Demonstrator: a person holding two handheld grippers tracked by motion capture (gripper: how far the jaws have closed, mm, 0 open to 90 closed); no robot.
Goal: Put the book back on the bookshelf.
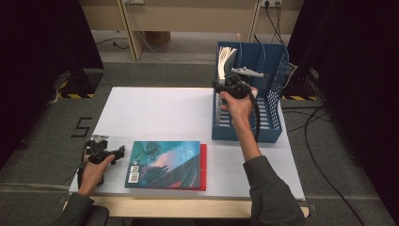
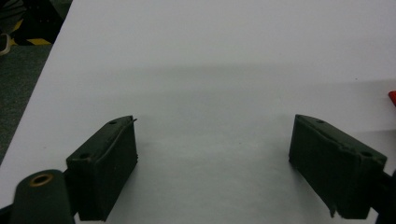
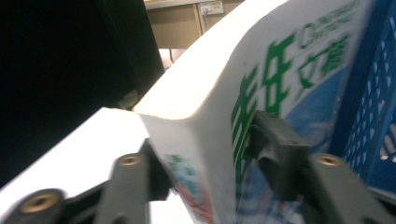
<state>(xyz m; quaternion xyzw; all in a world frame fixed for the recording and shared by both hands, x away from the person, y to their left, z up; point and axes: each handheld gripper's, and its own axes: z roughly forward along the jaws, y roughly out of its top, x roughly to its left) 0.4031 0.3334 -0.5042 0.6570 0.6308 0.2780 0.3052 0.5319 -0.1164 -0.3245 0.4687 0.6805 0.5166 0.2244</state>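
A book [image 1: 226, 58] with white pages stands tilted in the left slot of a blue file rack [image 1: 271, 120] at the table's back right. My right gripper [image 1: 226, 84] is shut on it from the near side. In the right gripper view the jaws [image 3: 210, 154] clamp the book [image 3: 219, 93], whose cover bears green characters, beside the rack's blue lattice wall [image 3: 373, 116]. My left gripper [image 1: 121, 150] rests at the table's front left, open, and points toward a teal book [image 1: 164, 162]. In the left gripper view, its jaws [image 2: 215, 163] stand wide apart over bare white table.
The teal book lies flat on a red book [image 1: 203, 165] near the front edge of the white table [image 1: 155, 113]; a red corner [image 2: 392, 97] shows in the left gripper view. Cables trail on the floor to the right of the table.
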